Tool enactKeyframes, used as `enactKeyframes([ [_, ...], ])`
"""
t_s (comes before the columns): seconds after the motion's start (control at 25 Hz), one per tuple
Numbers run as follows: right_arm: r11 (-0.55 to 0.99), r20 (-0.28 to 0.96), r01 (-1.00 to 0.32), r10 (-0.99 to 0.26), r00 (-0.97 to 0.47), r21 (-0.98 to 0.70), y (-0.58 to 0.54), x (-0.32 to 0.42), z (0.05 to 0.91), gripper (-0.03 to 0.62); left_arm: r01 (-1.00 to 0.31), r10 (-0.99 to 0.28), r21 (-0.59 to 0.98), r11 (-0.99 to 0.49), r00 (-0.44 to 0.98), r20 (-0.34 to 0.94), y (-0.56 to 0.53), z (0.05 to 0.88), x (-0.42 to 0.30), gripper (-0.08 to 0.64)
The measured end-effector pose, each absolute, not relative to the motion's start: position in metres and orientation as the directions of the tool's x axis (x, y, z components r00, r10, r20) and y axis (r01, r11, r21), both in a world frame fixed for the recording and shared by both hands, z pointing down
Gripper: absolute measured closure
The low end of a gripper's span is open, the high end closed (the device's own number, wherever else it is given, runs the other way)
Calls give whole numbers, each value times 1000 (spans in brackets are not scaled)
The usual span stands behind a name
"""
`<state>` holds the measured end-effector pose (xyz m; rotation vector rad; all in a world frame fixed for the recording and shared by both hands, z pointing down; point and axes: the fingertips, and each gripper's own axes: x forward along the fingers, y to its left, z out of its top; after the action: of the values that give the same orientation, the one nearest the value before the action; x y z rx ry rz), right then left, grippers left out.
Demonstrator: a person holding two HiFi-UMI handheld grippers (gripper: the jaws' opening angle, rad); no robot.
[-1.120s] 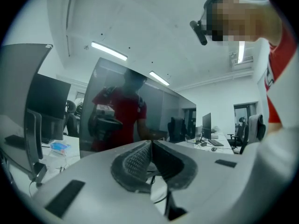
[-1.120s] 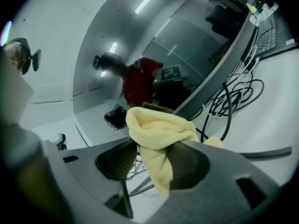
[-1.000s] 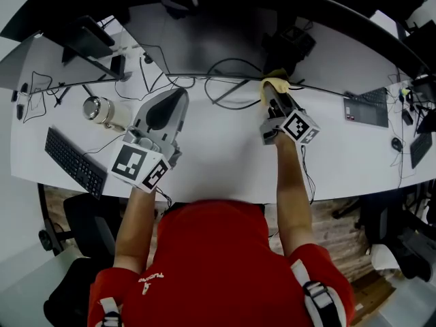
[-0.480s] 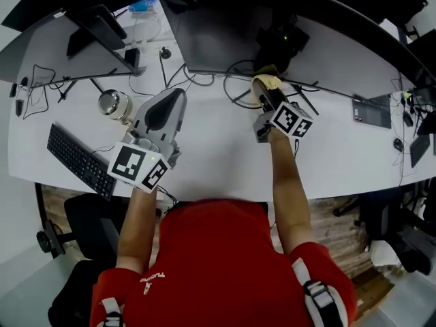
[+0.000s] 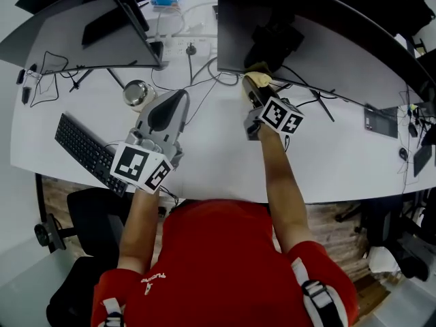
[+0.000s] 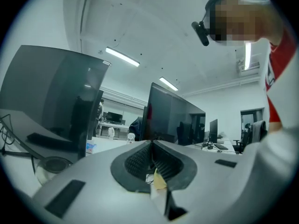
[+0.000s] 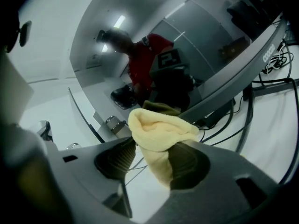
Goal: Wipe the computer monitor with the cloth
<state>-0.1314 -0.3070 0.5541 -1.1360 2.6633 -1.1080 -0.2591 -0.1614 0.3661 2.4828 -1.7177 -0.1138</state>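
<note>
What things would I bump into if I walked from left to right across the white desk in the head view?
keyboard → metal cup → yellow cloth → dark flat device near the right end

The right gripper (image 5: 254, 90) has carried the cloth (image 5: 258, 79) toward 9 o'clock along the lower edge of the monitor (image 5: 334, 46) and now sits near the screen's left corner. Its fingers have just been opening, with the cloth bunched between them. The left gripper (image 5: 170, 111) has also shifted toward 9 o'clock over the counter (image 5: 218, 162). It is now nearer the metal cup (image 5: 138, 92), with its rear over the end of the keyboard (image 5: 83, 146).
</note>
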Motion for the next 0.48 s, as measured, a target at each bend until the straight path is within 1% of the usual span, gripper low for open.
enactKeyframes([
  [0.24, 490, 236, -607, -622, -746, -626, -301, -179, 558, 385, -931, -942, 152, -331, 335, 0, -150, 370, -283, 548],
  [0.48, 490, 295, -657, -624, -723, -573, -294, -208, 560, 386, -930, -942, 162, -329, 335, 10, -142, 373, -295, 548],
])
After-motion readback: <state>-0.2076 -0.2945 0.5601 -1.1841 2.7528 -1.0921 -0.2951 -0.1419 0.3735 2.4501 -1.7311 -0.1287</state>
